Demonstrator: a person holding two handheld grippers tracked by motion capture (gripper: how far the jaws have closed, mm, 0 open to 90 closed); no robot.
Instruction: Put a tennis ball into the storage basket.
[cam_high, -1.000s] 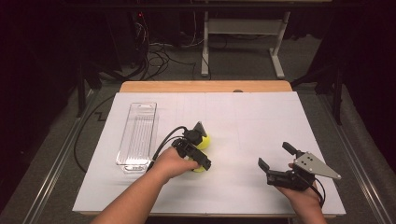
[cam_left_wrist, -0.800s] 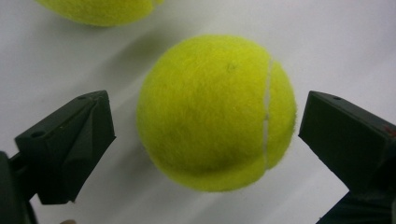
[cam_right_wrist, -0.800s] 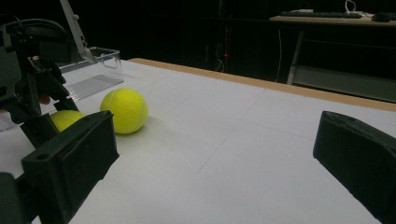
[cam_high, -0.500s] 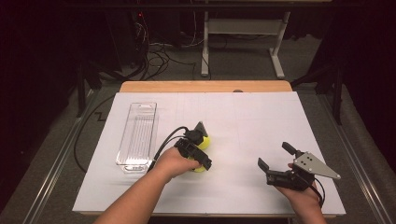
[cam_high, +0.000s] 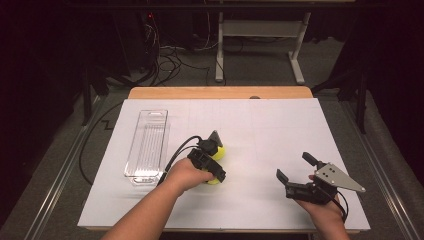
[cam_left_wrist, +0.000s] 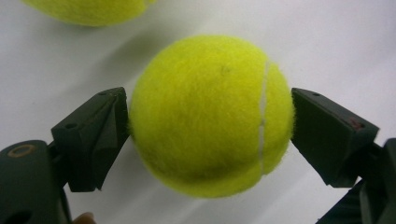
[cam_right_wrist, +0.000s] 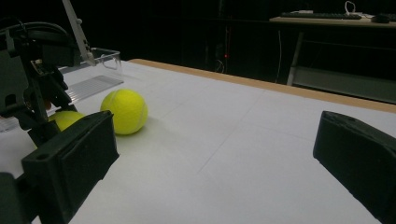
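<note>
Left tool (cam_left_wrist: 210, 116) has just been closing on a tennis ball (cam_left_wrist: 210, 112), half-hidden by the hand (cam_high: 187, 175) from above

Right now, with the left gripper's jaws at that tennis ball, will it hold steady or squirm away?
The tennis ball is round, so it would probably roll if nudged. Its fuzzy felt likely grips well. The left gripper, jaws just closing, meets its widest part.

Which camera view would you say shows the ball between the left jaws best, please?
The left gripper view: the ball sits large and sharp between the jaws. In the high view the hand and gripper mostly cover it; in the right gripper view it peeks out behind a jaw.
</note>
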